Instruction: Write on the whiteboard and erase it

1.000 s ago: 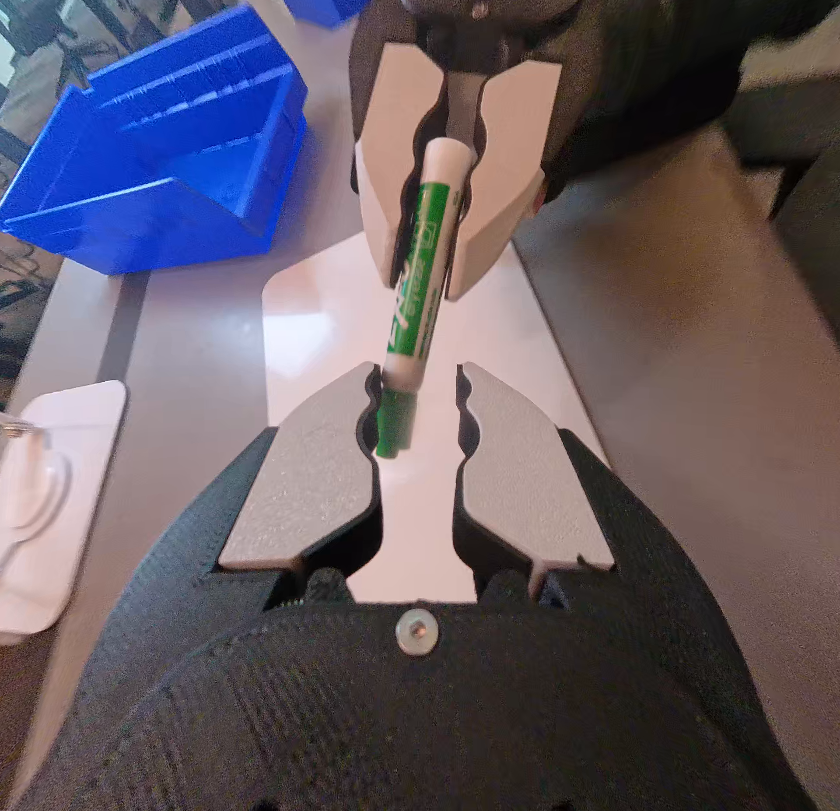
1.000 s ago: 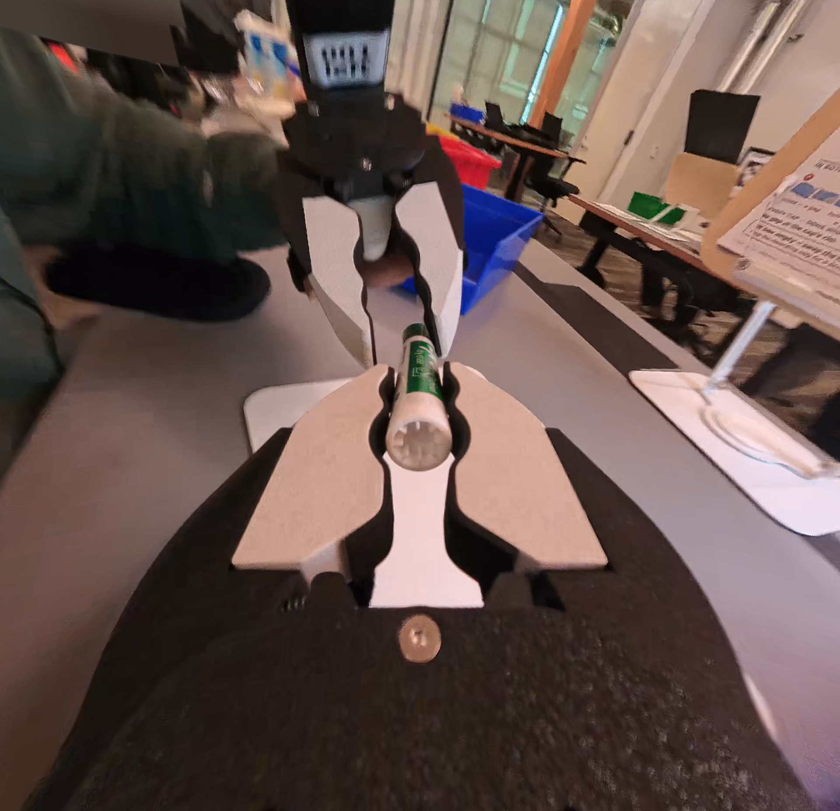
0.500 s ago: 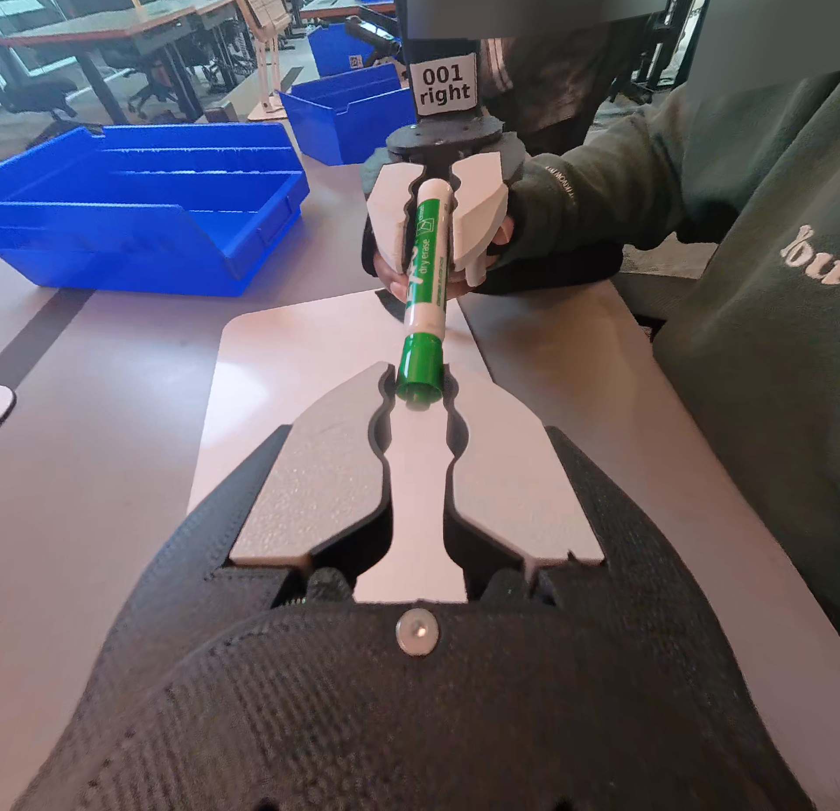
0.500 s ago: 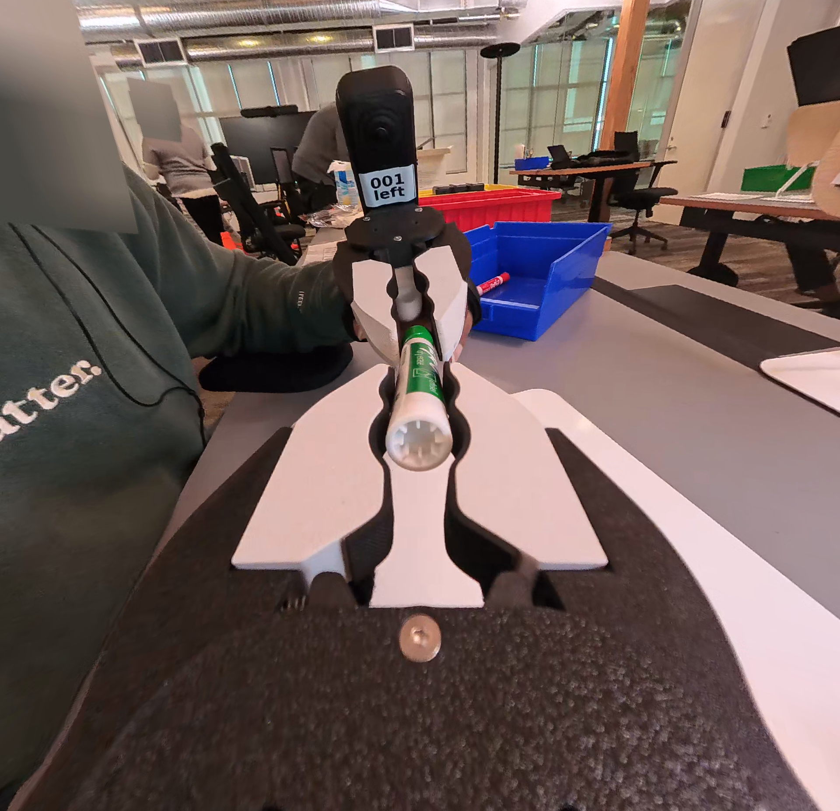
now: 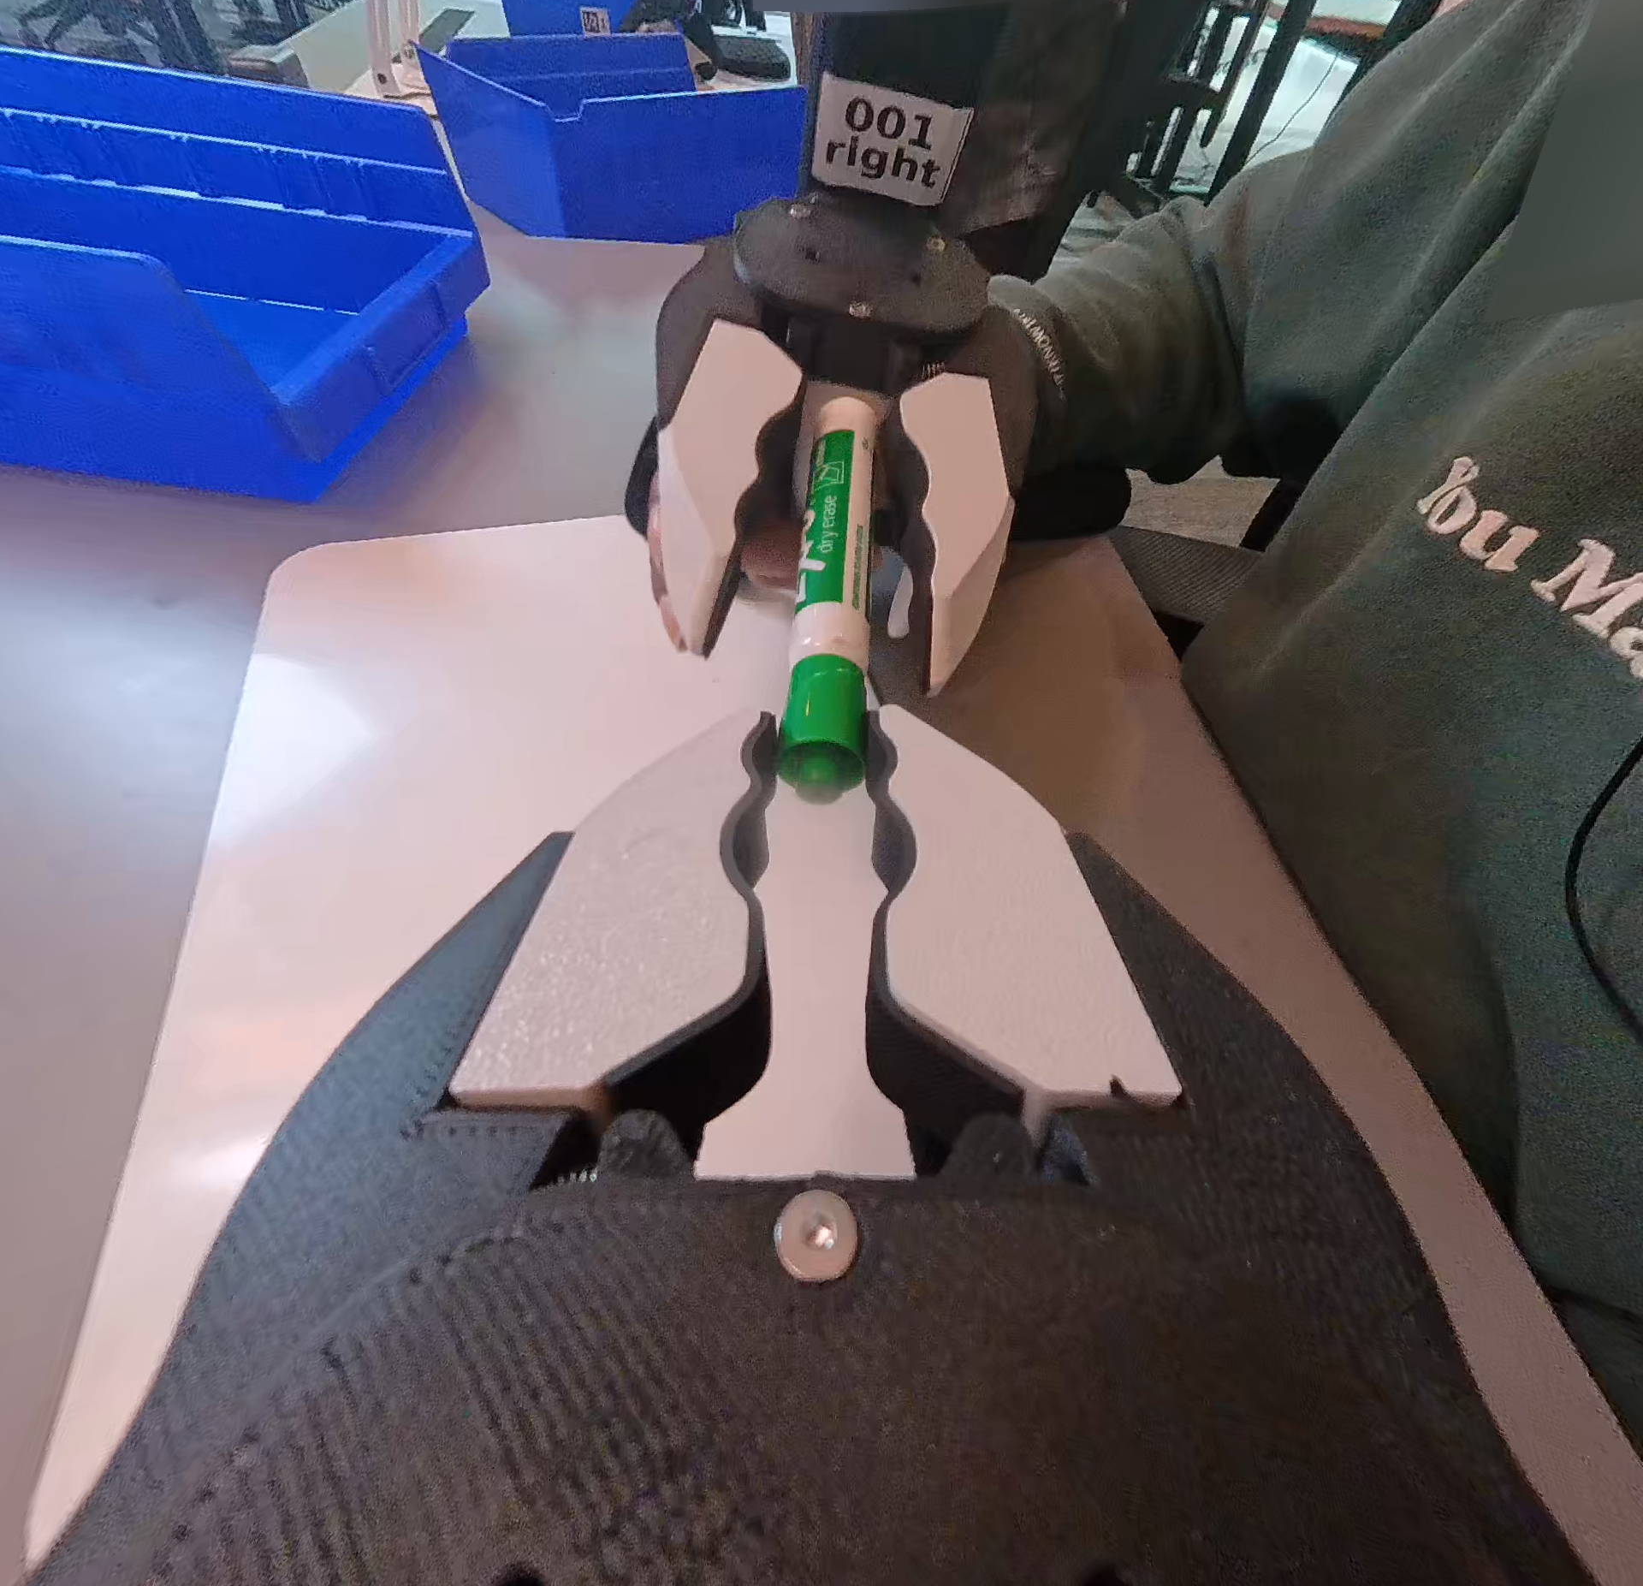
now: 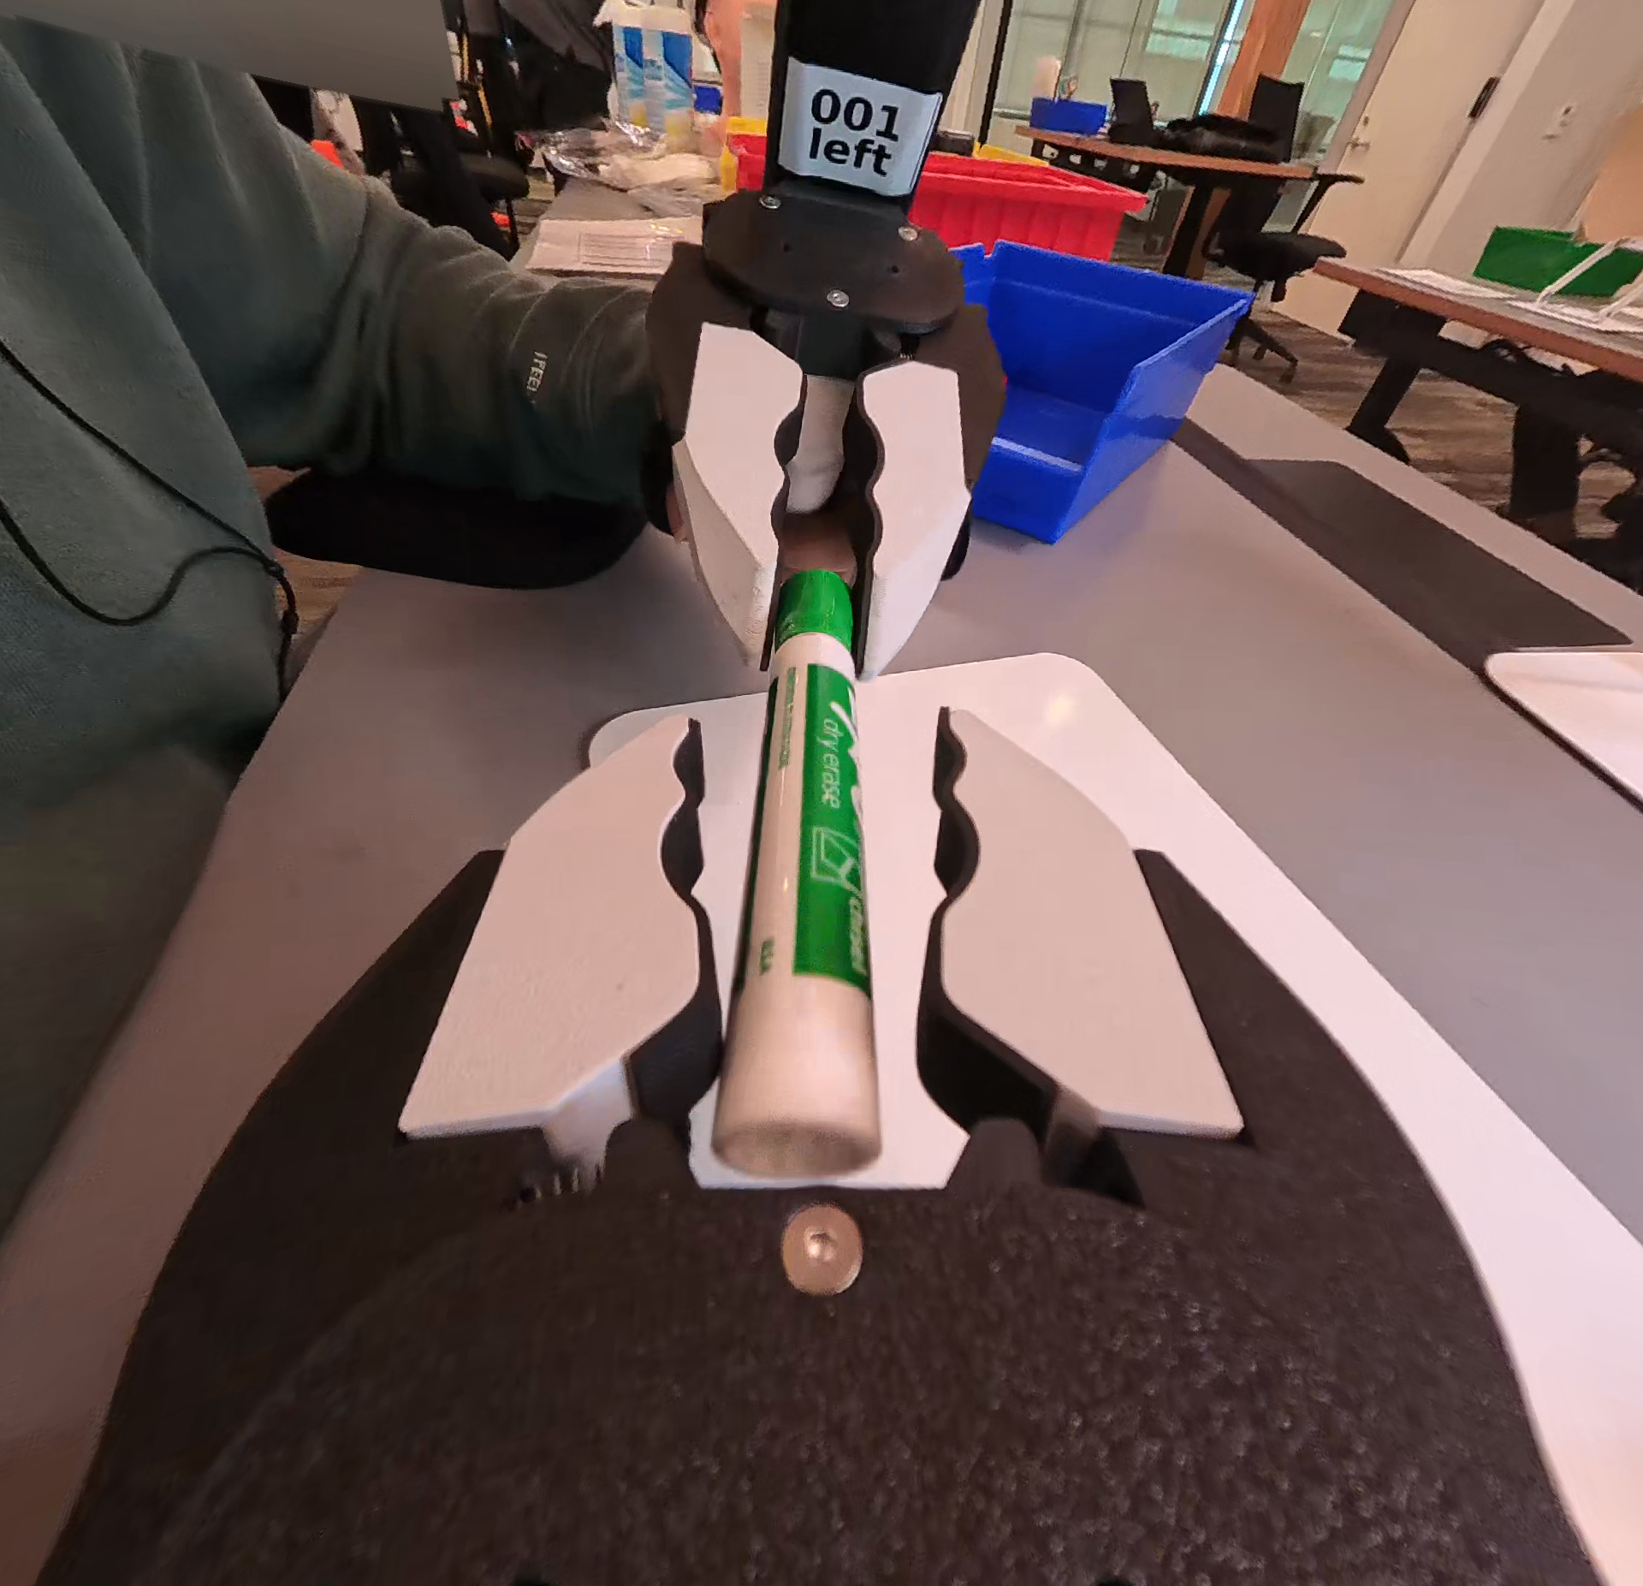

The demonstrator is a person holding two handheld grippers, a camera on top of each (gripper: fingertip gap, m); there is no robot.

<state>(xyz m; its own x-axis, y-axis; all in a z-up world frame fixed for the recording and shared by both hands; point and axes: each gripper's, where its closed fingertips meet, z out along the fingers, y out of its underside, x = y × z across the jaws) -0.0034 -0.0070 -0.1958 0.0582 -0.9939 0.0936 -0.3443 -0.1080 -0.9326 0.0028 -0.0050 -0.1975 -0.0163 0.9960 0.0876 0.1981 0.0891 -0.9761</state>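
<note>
Grey worktop [image 5: 116,672] in an open office carries the blank whiteboard [image 5: 462,707], and above it the marker [image 6: 805,885] bridges the two tools: the left gripper [image 5: 818,734] is pinched onto its green cap [image 5: 820,725], while the right gripper [image 6: 813,734] stands spread with the barrel lying loose between its fingers. Uncapping seems the step in hand, so the right should probably clamp the barrel before the two pull apart.

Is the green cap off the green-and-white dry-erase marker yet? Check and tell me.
No: in the left wrist view the green cap sits on the green-and-white dry-erase marker, pinched at the left gripper jaws' tips.
</note>
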